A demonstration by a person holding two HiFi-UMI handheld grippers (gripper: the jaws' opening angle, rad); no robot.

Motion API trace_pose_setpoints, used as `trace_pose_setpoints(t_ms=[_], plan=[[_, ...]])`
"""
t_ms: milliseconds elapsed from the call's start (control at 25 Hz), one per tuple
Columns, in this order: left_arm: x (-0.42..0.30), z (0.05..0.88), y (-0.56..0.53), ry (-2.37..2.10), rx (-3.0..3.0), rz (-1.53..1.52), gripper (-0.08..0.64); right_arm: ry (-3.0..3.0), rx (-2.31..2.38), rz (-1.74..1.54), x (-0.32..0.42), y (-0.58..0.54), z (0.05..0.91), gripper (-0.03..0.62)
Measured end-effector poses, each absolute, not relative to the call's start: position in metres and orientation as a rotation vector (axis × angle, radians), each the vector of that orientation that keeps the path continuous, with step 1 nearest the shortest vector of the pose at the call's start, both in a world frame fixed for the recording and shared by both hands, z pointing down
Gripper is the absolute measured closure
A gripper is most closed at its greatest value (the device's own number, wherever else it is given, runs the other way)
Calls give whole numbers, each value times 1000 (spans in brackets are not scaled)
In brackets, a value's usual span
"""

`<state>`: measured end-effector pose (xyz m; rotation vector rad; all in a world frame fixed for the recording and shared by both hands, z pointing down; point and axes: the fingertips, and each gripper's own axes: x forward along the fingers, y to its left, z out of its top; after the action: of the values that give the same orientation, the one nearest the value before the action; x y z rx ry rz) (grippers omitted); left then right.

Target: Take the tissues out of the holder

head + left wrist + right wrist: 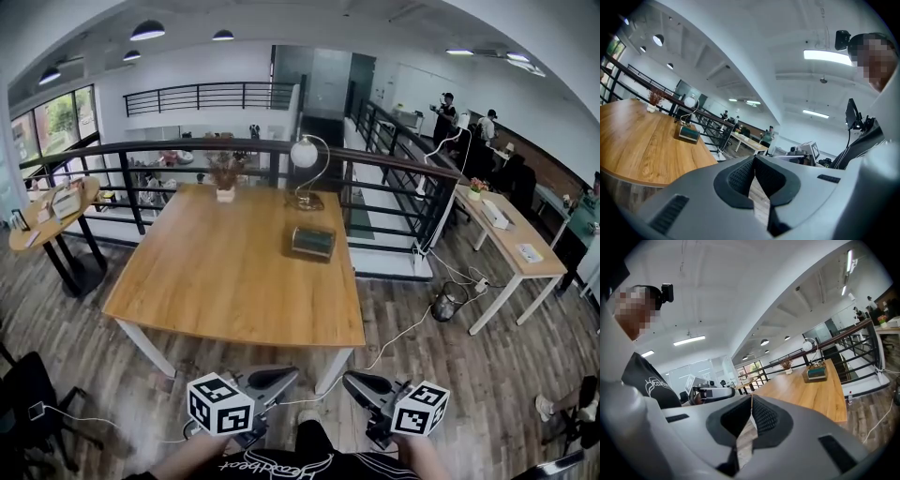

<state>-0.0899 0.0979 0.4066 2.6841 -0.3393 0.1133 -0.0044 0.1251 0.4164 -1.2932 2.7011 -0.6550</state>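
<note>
Hovering just off the near edge of the wooden table [225, 281], the left gripper [286, 375] and the right gripper [352, 380] are both clenched, with nothing between their pads and their tips angled toward each other. The tissue holder [313, 242] sits toward the table's far edge, just in front of the lamp [306, 156] and well apart from both grippers.

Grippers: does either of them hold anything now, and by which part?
Nothing is held. The left gripper and the right gripper are both shut and empty. The holder stands on the table, apart from both.
</note>
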Motion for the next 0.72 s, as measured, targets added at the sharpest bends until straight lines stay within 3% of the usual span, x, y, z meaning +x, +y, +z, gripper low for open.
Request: trace_pose_setpoints(t_ms=[720], plan=[[22,426,-118,-516,2605,213,546,2776,-1059,-730,102,-112,427,577]])
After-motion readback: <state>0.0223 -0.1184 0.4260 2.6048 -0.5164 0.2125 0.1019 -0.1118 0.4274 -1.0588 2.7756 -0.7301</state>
